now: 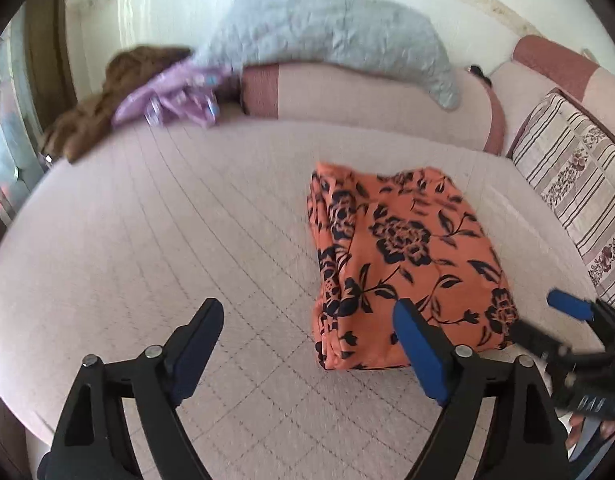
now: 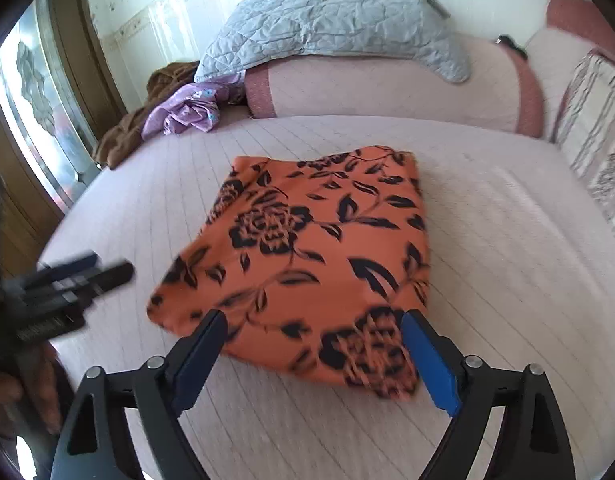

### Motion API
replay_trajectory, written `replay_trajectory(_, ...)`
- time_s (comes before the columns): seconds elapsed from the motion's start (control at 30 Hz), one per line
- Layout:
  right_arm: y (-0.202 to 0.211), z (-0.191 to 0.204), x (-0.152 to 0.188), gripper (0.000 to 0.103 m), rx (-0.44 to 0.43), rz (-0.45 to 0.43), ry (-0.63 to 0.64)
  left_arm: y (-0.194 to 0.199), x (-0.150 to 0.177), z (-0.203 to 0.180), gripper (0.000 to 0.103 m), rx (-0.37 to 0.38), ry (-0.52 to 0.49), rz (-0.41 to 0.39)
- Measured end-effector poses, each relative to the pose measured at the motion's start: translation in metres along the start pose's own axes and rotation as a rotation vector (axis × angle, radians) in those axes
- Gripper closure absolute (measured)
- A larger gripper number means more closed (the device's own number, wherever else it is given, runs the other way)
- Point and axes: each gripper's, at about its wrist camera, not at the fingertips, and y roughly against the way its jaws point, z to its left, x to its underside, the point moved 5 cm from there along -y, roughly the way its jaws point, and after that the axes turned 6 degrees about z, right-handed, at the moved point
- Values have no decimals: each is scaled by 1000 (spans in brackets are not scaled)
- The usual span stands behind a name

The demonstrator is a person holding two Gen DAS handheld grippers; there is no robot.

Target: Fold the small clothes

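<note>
A folded orange cloth with a black flower print (image 1: 403, 264) (image 2: 307, 248) lies flat on the pale pink quilted bed (image 1: 167, 240) (image 2: 507, 260). In the left wrist view my left gripper (image 1: 307, 320) is open over the bedding just left of the cloth, and its right pad overlaps the cloth's near edge. Nothing sits between its pads. My right gripper (image 2: 313, 320) is open too, with its fingers wide above the cloth's near edge and not pressing on it. Each gripper shows at the side of the other's view: the right gripper (image 1: 547, 320) and the left gripper (image 2: 103, 268).
A grey quilt (image 2: 335, 20) drapes over a pink bolster (image 2: 387, 88) at the back. A purple garment (image 2: 187, 108) and a brown one (image 2: 123, 136) lie at the far left corner. A striped flowered cushion (image 1: 575, 184) lines the right side. The bed's left edge drops off towards a wooden door.
</note>
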Motion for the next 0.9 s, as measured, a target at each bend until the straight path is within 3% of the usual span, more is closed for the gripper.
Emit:
replay_trajectory(0.07,10,0,11,0,23,-11,4,16,3,-3,15,-10,-7,-29)
replay_trajectory(0.23,50,5,28,0,76,-76,12,37,0,-5,15,-48,-12,-52)
replay_trajectory(0.4,81,9,24,0,103,-132,10,66,-1,-17,14,-7,-17,-93)
replay_trajectory(0.5,95,12,21,0,104,-156,16,79,0,-27,4,4,-35,-107)
replay_trajectory(0.67,100,14,19,0,129,-155,29,87,-2,-34,3,18,-42,-121)
replay_trajectory(0.9,91,6,22,0,157,-125,16,81,-6,-35,3,-63,-41,-129)
